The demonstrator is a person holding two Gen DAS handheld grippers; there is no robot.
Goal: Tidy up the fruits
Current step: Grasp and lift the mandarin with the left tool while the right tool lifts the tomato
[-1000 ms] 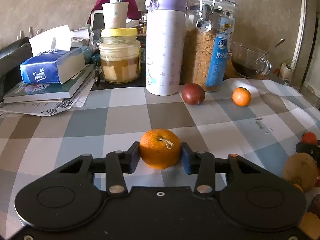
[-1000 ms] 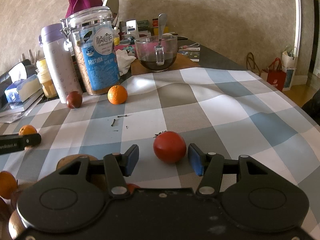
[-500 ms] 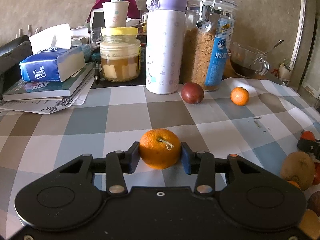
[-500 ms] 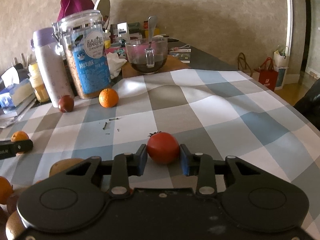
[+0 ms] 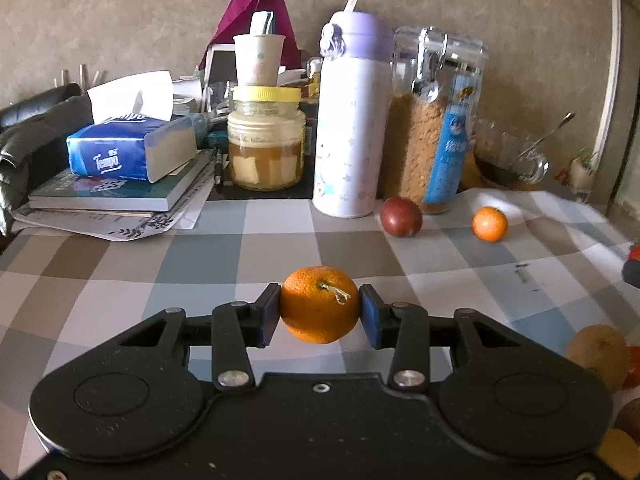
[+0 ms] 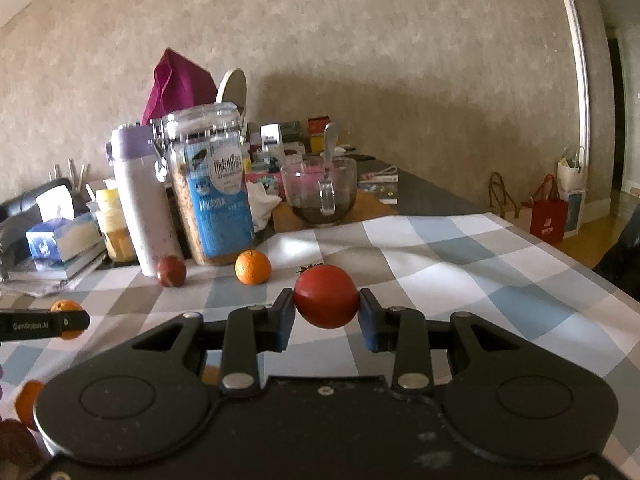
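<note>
Your left gripper (image 5: 320,312) clenches the orange (image 5: 319,304) and your right gripper (image 6: 326,314) the tomato (image 6: 326,296), both lifted above the checked tablecloth (image 5: 280,248). Each round fruit is pinched only at its sides, so a quick swing could roll it free. Neither has a real long axis; the orange's stem faces you, up and right, while the tomato's calyx points away toward the small mandarin (image 6: 253,267) near the jar (image 6: 212,184).

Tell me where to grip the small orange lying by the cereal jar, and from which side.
Take the small orange across its widest middle, coming from the open tablecloth side. It is round and sits free; the cereal jar stands close behind it, so a rear approach looks blocked.
</note>
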